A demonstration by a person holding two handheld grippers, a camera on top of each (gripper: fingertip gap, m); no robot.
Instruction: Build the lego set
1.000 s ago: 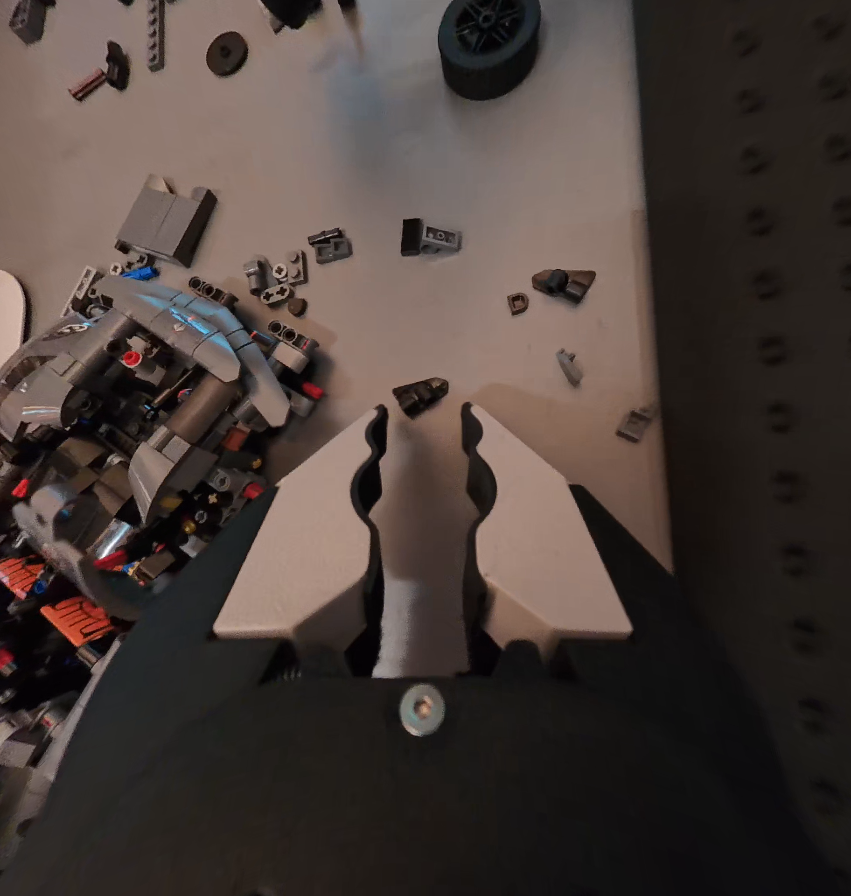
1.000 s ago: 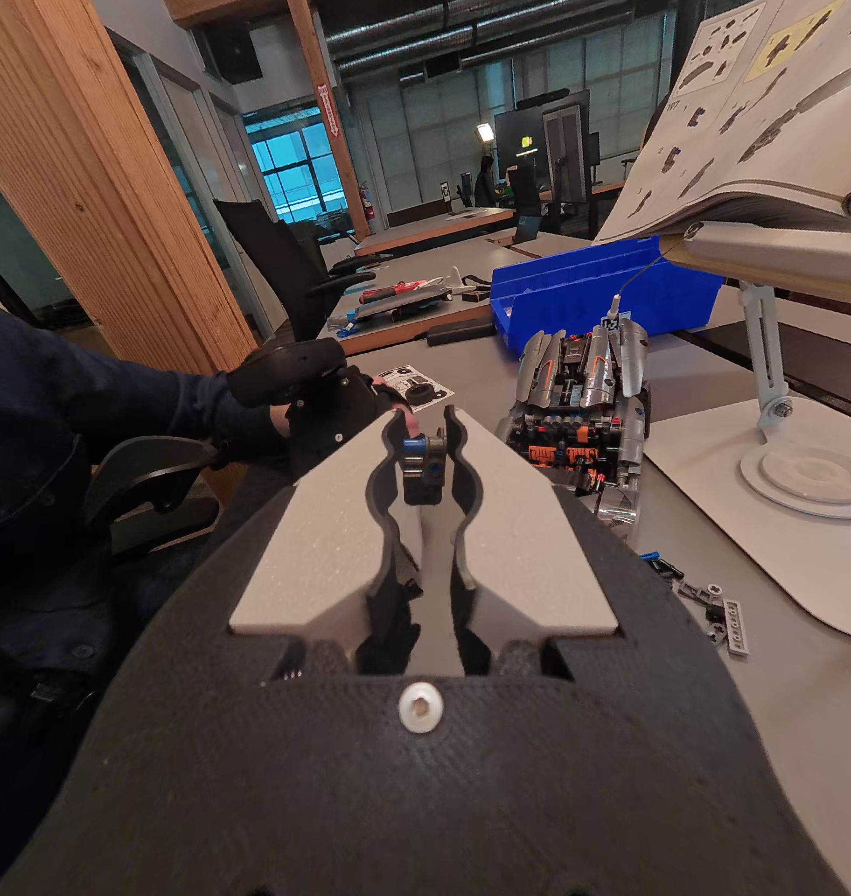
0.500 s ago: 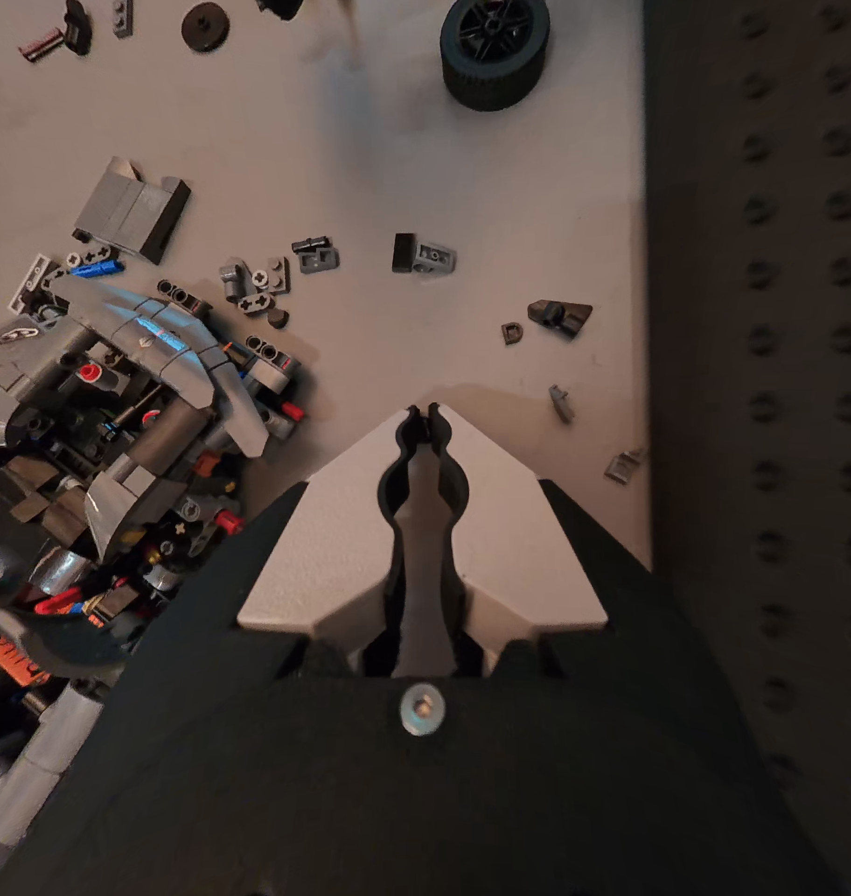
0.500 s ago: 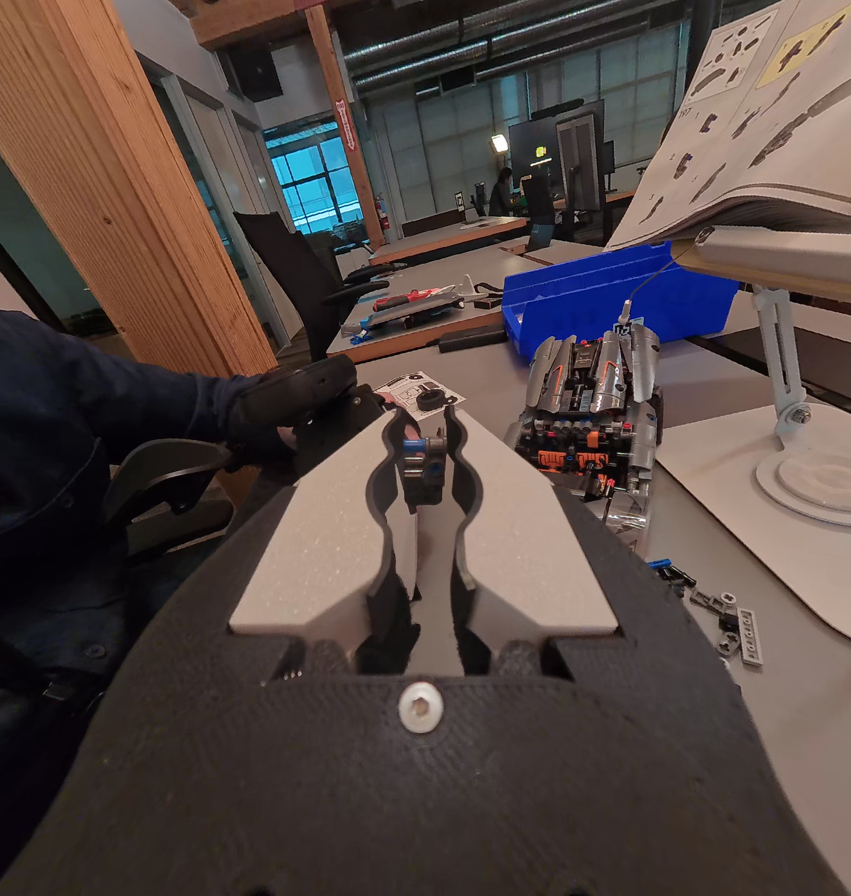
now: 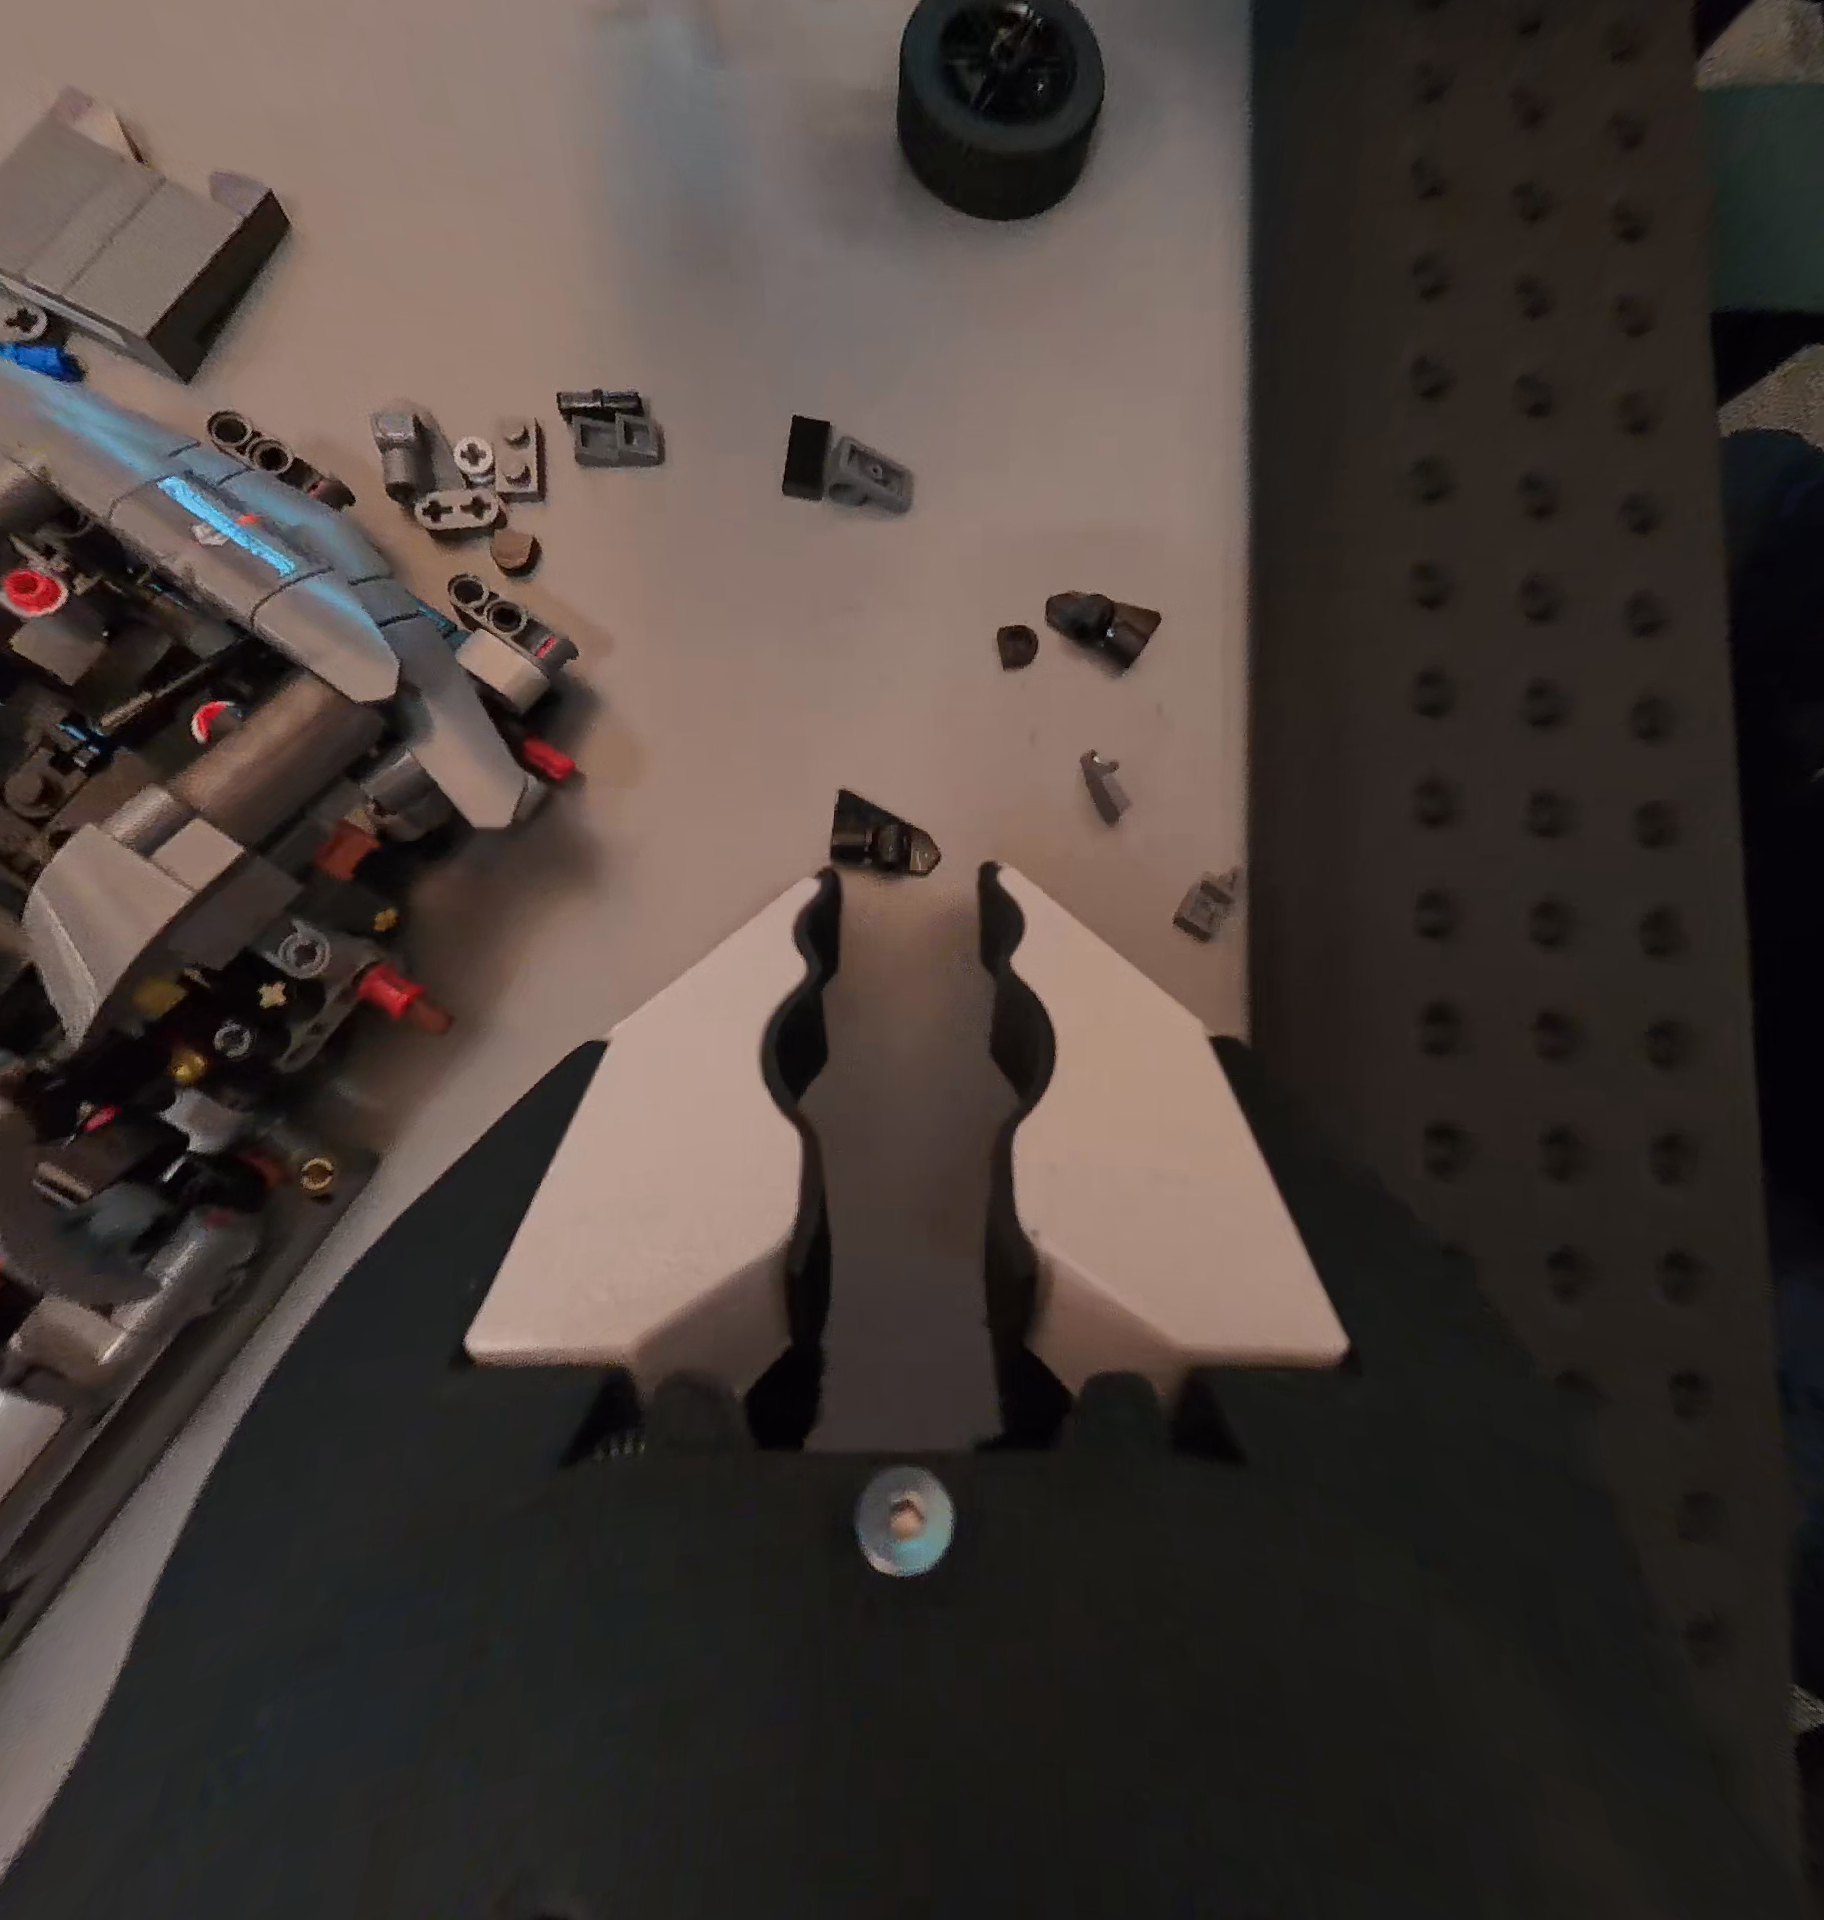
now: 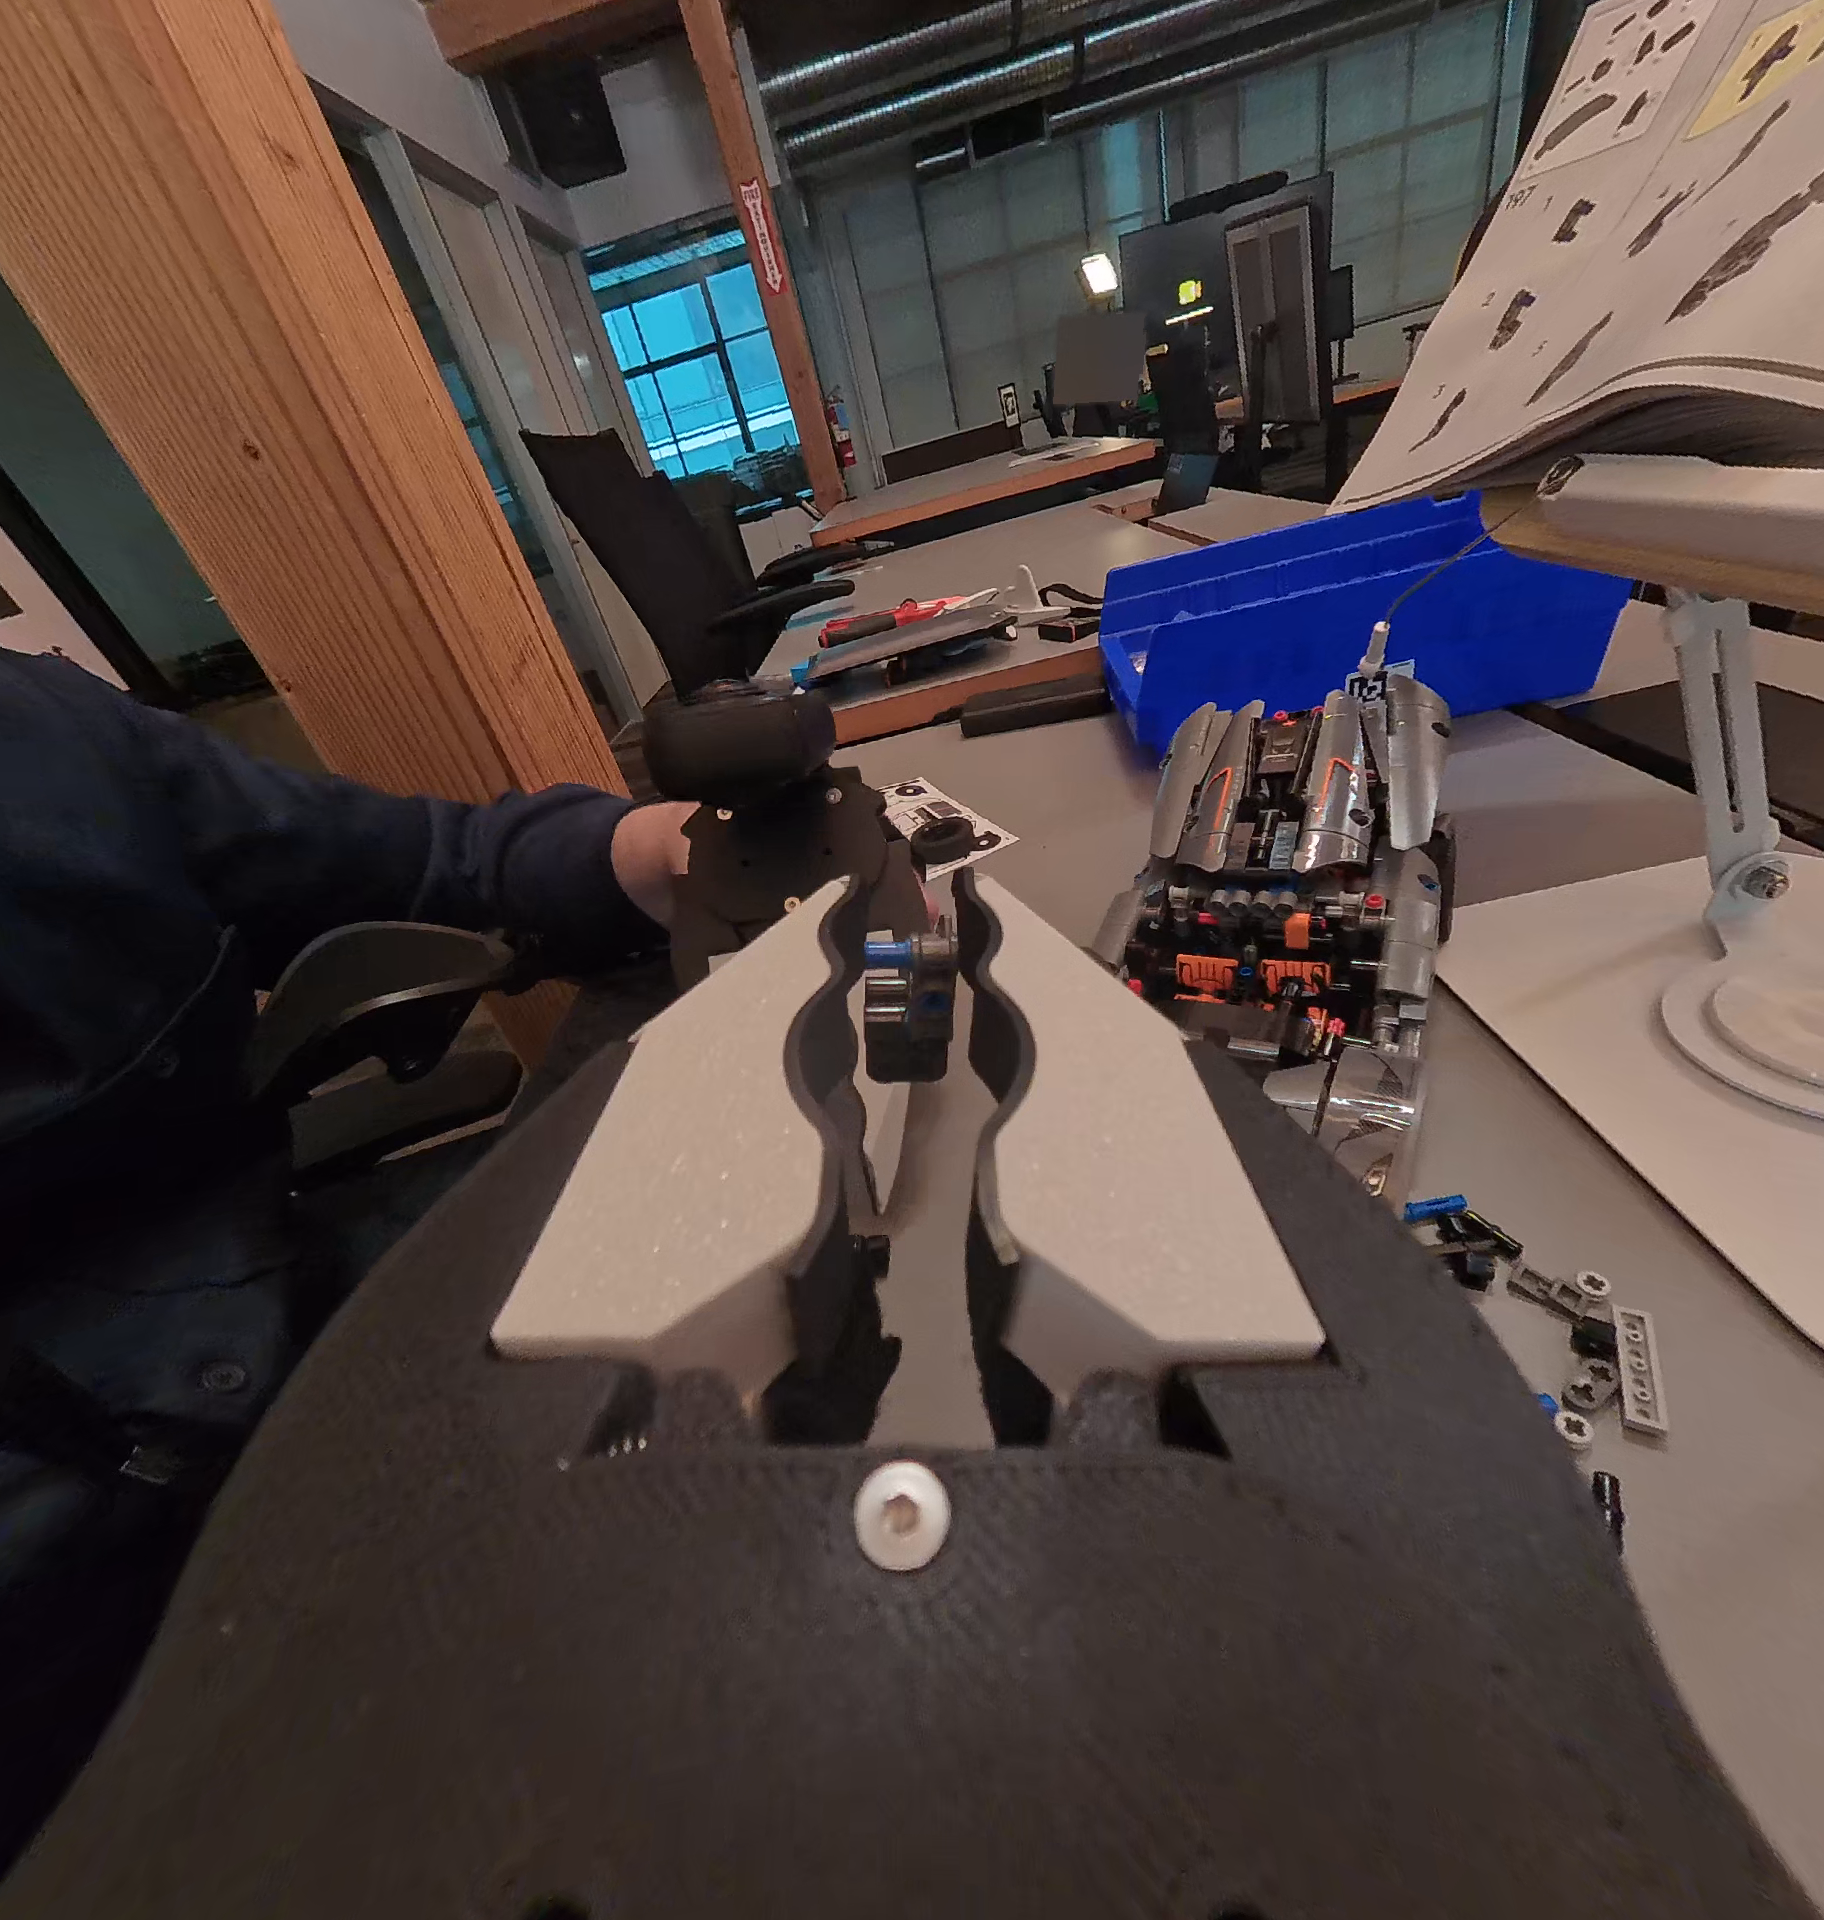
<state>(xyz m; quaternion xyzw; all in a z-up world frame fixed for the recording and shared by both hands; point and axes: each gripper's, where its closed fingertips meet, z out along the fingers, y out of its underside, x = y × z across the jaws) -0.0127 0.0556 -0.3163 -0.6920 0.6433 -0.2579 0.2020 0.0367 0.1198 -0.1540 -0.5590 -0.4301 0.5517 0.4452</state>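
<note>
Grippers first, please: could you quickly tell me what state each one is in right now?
Left gripper: open, empty, just behind a small black piece on the table.
Right gripper: shut on a small dark assembly.

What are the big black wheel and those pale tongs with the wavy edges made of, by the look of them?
The black wheel looks like a matte rubber tyre with fine tread ridges, around a glossier hard-plastic spoked hub. The left tongs look like printed plastic: the fingers are pale, matte and faintly grainy, and the black body behind them shows a fine layered texture. The wavy inner edges are dark, possibly a rubbery lining; I cannot tell.
</note>
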